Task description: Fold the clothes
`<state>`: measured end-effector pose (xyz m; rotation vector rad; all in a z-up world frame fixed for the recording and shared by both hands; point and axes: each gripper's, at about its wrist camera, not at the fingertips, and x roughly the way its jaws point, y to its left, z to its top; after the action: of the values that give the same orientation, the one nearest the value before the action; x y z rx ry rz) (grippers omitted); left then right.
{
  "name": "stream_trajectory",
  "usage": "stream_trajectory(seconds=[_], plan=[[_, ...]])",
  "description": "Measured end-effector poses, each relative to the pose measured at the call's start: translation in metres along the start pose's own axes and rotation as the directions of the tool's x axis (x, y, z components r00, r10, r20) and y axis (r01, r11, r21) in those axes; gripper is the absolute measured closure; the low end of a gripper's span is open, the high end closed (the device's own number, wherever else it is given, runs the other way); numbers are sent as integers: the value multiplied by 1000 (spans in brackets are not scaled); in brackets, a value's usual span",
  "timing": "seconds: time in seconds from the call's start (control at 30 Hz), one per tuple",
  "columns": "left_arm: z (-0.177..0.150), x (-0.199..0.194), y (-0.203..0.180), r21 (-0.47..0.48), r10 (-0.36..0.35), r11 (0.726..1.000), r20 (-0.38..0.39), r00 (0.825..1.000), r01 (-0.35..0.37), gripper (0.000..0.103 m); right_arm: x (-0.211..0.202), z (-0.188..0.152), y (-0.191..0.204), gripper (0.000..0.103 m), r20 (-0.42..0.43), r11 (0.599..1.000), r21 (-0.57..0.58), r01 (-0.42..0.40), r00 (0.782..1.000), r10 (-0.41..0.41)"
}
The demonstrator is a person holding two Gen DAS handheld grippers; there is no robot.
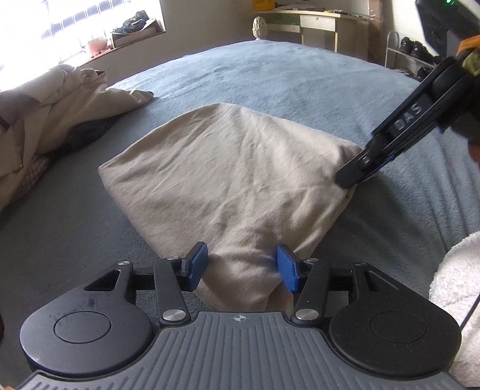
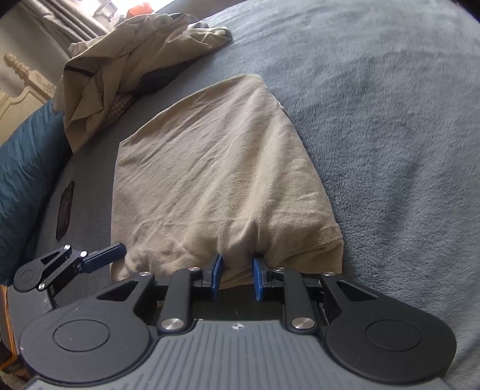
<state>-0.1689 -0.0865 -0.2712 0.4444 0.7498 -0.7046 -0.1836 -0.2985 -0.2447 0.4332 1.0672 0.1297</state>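
Observation:
A beige folded garment [image 1: 228,180] [image 2: 210,168] lies flat on the grey-blue bed cover [image 1: 270,78] [image 2: 390,120]. My left gripper [image 1: 243,267] stands open at the garment's near corner, and a gathered strip of cloth runs between its blue pads [image 1: 198,264]. In the right wrist view the left gripper [image 2: 120,249] shows from the side, its tip at the garment's left corner. My right gripper [image 2: 237,276] is shut on the garment's near edge, which puckers between the pads. From the left wrist view the right gripper [image 1: 354,172] pinches the right corner.
A heap of loose beige clothes [image 1: 45,120] [image 2: 120,60] lies at the left of the bed. A teal pillow [image 2: 27,174] sits at the left edge. A white fleecy sleeve [image 1: 456,294] is at the right. A desk [image 1: 318,24] and shoe rack [image 1: 411,51] stand beyond the bed.

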Motion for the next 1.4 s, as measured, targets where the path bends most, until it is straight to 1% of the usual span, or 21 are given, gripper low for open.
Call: stream_trajectory(seconds=[0.13,0.27,0.3,0.4,0.47,0.53,0.6,0.67,0.73,0.8,0.9,0.93,1.0,1.03,1.1,1.17,1.2,1.27,1.4], plan=[[0,1,1,-12,0,1000,-1,1000,0,49,-29,7,11,80,64,994,-85,67,996,-62],[1,1,0,-14,0,1000,-3,1000,-1,49,-46,27,28,80,157,981,-170,92,985,-65],[1,1,0,-15,0,1000,-4,1000,0,49,-46,31,33,80,169,976,-195,95,984,-62],[1,1,0,-20,1,1000,-4,1000,-1,48,-29,36,47,80,144,952,-277,131,985,-94],[1,1,1,-23,0,1000,-5,1000,0,48,-11,29,48,80,96,936,-315,156,987,-132],[0,2,0,-22,-2,1000,-8,1000,2,48,11,18,40,80,37,920,-344,189,981,-188],[0,1,0,-18,1,1000,-7,1000,-1,47,17,14,32,80,31,921,-347,179,983,-179],[0,1,2,-26,-1,1000,-6,1000,1,47,13,19,33,81,28,923,-342,177,984,-179],[-1,0,3,-39,-5,999,-6,1000,5,47,3,29,41,81,56,915,-350,199,980,-191],[-1,0,5,-50,-8,999,-6,1000,8,47,-6,41,47,81,93,912,-356,203,979,-182],[0,0,6,-59,-11,998,-9,1000,10,46,-5,54,53,81,121,907,-364,212,976,-180],[0,0,6,-62,-13,998,-10,1000,13,46,1,54,52,81,110,905,-367,213,977,-185],[1,0,7,-70,-21,997,-10,1000,21,46,22,48,44,81,52,898,-378,225,974,-222],[1,0,7,-76,-25,997,-11,1000,24,46,35,41,37,81,24,890,-386,243,967,-254],[4,-3,10,-94,-29,995,-14,999,28,46,41,31,25,80,50,902,-363,233,972,-231],[7,-5,14,-122,-40,992,-16,999,37,46,38,32,19,80,52,921,-320,220,975,-215],[9,-9,17,-146,-50,988,-13,999,48,46,38,33,19,80,51,924,-312,220,975,-215],[12,-18,24,-180,-65,982,1,998,64,46,40,33,20,80,57,919,-323,225,974,-219],[21,-37,33,-196,-90,976,44,995,97,46,41,35,20,80,59,919,-321,228,974,-221]])
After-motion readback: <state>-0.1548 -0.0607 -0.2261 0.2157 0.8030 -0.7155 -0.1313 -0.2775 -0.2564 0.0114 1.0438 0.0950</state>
